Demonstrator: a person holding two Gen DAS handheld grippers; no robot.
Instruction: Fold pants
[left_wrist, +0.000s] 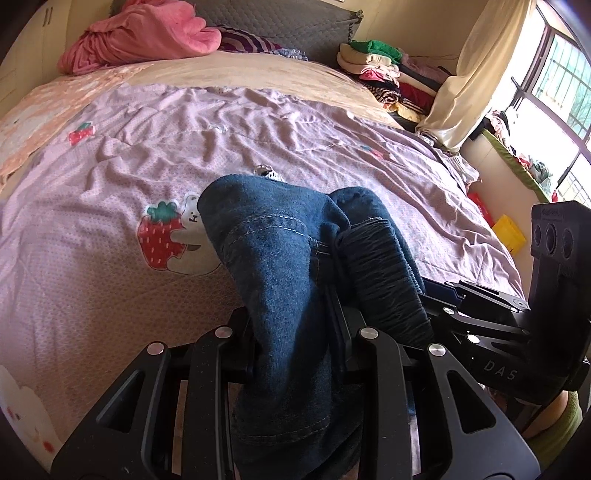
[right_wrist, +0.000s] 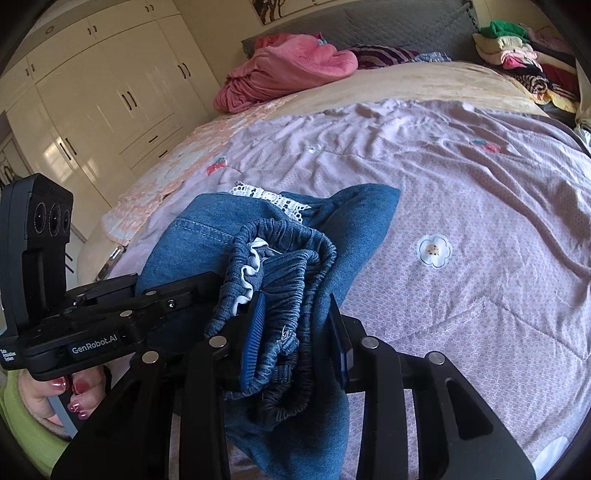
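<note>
Left wrist view: we see the left tongs (left_wrist: 295, 295) pinching a bunched fold of the blue denim pants (left_wrist: 273, 258), which drape over their fingers and hide the tips. Right wrist view: our right tongs (right_wrist: 295, 332), narrowly parted, clamp the pants' gathered elastic waistband (right_wrist: 291, 258) between blue ribbed pads (right_wrist: 253, 339). The pants hang just above the lilac strawberry-print quilt (right_wrist: 461, 221) on the bed. Their lower legs are cut off below the frame.
</note>
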